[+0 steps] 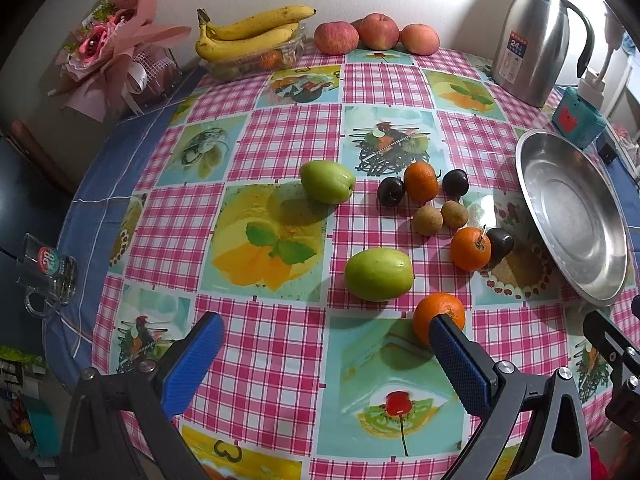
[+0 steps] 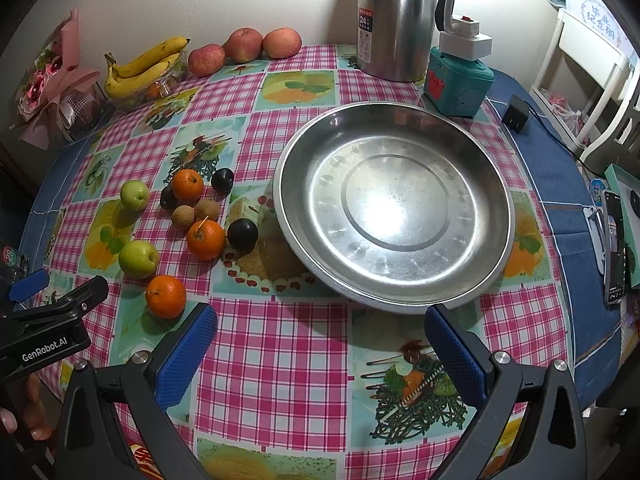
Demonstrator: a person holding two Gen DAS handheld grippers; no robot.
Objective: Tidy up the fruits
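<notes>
1. Bench [image 2: 280, 360]: round, under a pink-checked, fruit-printed oilcloth.
2. Left hand-held gripper [image 1: 324, 360] and right hand-held gripper [image 2: 320, 356]: jaws spread wide, holding and touching nothing.
3. Loose small fruits [image 2: 192, 216], oranges, green apples, dark plums: clustered left of the dish, apparently awaiting transfer.
4. Shallow steel dish [image 2: 496, 216]: empty, probably the destination.

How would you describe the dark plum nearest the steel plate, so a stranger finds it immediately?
Start at the big steel plate on the checked tablecloth. Just off its left rim lies one dark plum, touching an orange with a stalk. The other two plums lie farther back, beside another orange.
</notes>
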